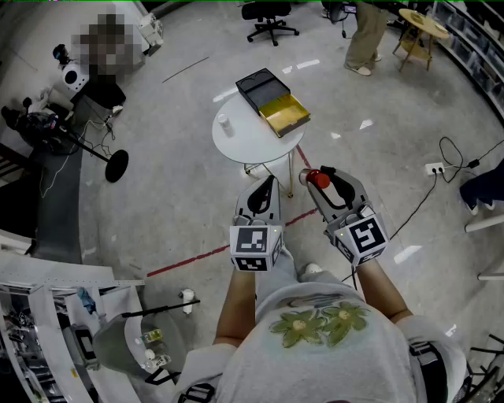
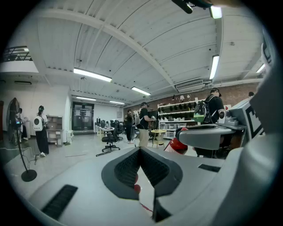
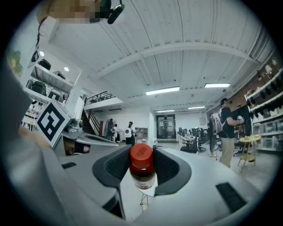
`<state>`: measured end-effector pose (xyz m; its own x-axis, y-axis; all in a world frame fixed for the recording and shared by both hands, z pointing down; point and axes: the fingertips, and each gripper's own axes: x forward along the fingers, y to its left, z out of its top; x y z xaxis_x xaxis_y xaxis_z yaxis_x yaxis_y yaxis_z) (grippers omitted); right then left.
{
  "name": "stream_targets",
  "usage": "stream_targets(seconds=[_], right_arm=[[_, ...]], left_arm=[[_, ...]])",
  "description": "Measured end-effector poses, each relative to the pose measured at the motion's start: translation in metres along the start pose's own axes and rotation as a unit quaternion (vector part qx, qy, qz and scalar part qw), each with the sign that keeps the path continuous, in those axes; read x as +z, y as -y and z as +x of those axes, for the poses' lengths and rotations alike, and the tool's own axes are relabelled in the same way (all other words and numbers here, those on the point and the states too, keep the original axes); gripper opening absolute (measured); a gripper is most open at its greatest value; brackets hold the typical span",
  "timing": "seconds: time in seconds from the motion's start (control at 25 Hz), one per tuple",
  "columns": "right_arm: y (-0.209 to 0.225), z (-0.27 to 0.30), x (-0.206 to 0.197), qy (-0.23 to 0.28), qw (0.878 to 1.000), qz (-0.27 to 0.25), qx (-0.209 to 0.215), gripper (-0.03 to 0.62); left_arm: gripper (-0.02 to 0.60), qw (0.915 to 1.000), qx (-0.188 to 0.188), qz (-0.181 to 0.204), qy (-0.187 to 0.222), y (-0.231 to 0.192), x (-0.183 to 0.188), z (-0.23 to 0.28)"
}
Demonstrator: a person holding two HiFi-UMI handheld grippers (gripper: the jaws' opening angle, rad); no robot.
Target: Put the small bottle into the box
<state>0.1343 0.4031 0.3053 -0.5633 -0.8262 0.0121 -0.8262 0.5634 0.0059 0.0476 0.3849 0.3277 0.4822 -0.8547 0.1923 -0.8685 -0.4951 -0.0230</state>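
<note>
A small brown bottle with a red cap (image 3: 142, 174) stands upright between the pads of my right gripper (image 3: 142, 154), which is shut on it. From the head view the bottle (image 1: 318, 179) shows at the tip of the right gripper (image 1: 316, 176), held level above the floor and short of the round white table (image 1: 240, 146). On that table lies the open box (image 1: 274, 102), with a black lid and a yellow inside. My left gripper (image 1: 270, 183) is beside the right one, shut and holding nothing (image 2: 140, 151). The red cap (image 2: 178, 145) also shows in the left gripper view.
A small white container (image 1: 224, 123) stands on the table's left part. A red tape line (image 1: 205, 256) crosses the floor below the grippers. A power strip with a cable (image 1: 435, 168) lies at the right. Farther off are an office chair (image 1: 269, 20) and a standing person (image 1: 366, 35).
</note>
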Motion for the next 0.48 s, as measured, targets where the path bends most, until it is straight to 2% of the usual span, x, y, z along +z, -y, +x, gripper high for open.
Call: stream_targets(seconds=[0.48], right_arm=[[0.018,0.07,-0.02,-0.018,1.0,0.008,0.01,0.155]], left_arm=[[0.0,0.9997,0.002,-0.02,-0.015,-0.055,-0.02,0.05]])
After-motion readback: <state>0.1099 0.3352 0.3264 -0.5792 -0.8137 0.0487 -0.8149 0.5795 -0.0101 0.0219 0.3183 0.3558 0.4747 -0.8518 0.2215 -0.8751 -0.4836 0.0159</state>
